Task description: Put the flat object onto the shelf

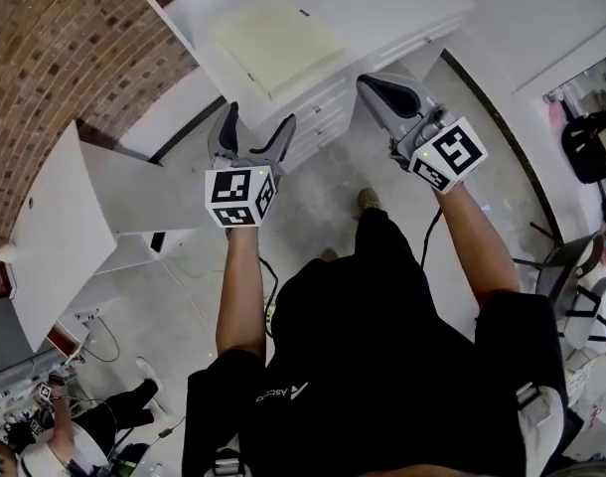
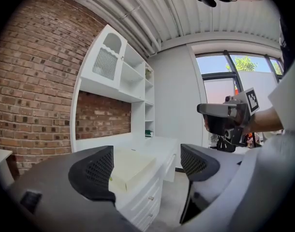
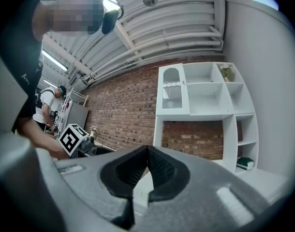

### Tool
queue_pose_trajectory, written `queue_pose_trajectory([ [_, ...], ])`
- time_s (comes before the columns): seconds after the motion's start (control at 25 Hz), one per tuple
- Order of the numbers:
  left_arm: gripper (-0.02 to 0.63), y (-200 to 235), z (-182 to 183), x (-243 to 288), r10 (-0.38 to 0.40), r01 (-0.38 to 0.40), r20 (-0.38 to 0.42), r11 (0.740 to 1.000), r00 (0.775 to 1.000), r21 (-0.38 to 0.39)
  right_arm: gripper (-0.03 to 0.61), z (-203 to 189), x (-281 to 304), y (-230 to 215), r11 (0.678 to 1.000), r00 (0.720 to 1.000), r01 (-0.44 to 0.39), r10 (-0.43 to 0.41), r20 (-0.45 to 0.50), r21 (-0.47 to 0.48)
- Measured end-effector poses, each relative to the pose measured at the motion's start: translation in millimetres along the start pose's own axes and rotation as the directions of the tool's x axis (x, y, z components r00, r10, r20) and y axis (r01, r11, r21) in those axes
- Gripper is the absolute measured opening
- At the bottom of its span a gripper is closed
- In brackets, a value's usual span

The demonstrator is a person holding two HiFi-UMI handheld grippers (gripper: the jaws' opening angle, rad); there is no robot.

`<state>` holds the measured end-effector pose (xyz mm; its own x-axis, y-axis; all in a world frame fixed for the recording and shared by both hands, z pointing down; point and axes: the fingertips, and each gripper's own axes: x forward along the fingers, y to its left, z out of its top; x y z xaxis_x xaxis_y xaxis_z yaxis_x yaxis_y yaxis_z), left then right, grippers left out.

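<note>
Left gripper (image 1: 258, 119) jaws spread wide with nothing between them, right gripper (image 1: 376, 83) jaws clenched together and empty, cream flat slab (image 1: 278, 33) lying on white desk (image 1: 392, 3) ahead.

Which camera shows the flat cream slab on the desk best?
Head view: the cream slab shows whole from above. Left gripper view sees it side-on, partly behind its tongs; right gripper view, barely a sliver.

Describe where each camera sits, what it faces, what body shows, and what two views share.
Head view: on the head, looking down at both forearms, left gripper, right gripper, flat object.
Left gripper view: behind open jaws, facing flat object and shelf; right forearm shows.
Right gripper view: behind shut jaws, facing shelf; left forearm shows.
Both gripper views share the shelf.
</note>
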<state>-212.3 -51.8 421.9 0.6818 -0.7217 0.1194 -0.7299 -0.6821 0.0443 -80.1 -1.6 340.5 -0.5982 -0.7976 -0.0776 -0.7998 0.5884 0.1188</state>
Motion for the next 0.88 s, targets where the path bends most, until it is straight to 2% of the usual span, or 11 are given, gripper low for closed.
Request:
queue_pose_trajectory([
  [0.28,0.433,32,-40,67,0.092,-0.096,-0.105,0.995,0.99,-0.03,0.002,-34,31,-68,0.996,0.996,-0.082,0.083,-0.042,0.016],
  [0.52,0.433,59,-67,115,0.18,-0.204,-0.179,0.971,0.967,-0.122,0.002,-63,57,-120,0.984,0.982,-0.17,0.174,-0.074,0.052],
  [0.72,0.434,75,-86,145,0.252,-0.302,-0.236,0.93,0.939,-0.208,0.002,-83,72,-155,0.967,0.965,-0.243,0.25,-0.08,0.08],
  [0.88,0.435,93,-102,160,0.308,-0.388,-0.287,0.877,0.907,-0.284,0.002,-98,85,-173,0.951,0.947,-0.301,0.307,-0.097,0.072],
])
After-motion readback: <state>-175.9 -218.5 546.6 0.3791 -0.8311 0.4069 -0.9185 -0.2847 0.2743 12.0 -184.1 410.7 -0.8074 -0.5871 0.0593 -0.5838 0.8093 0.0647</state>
